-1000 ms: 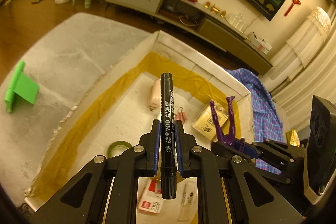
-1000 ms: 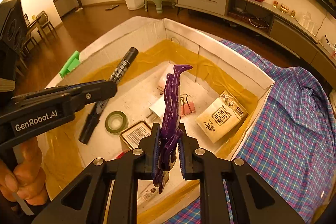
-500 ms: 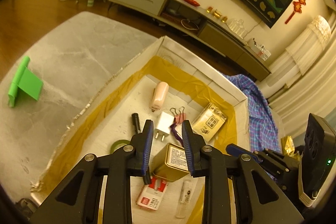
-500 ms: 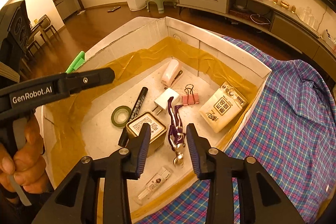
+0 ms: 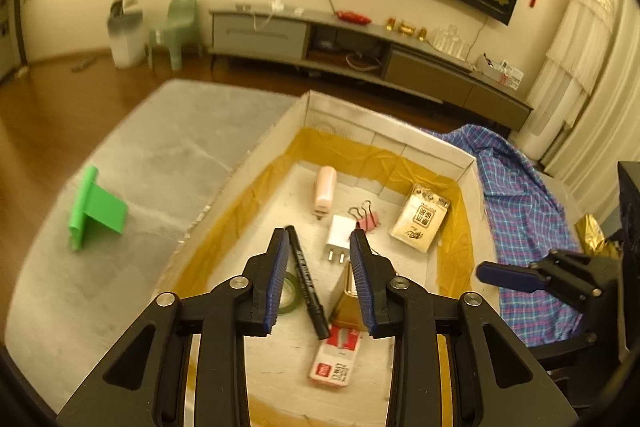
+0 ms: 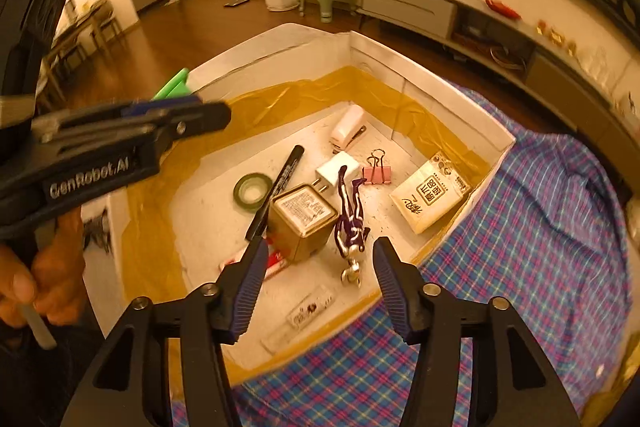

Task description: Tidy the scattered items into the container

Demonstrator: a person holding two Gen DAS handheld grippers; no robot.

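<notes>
A white cardboard box lined with yellow tape holds the items. A black marker lies on the box floor beside a green tape roll. A purple figurine lies next to a gold tin. My left gripper is open and empty above the marker. My right gripper is open and empty above the figurine. A white plug, a pink clip, a tan packet and a pink stapler also lie inside.
A green plastic piece lies on the grey rug left of the box. A blue plaid shirt lies right of the box. A red-and-white pack and a clear packet lie near the box's front wall.
Both grippers have opened. The marker dropped from the left gripper and the figurine from the right one; both now lie in the box. Both grippers have since pulled back and widened.
</notes>
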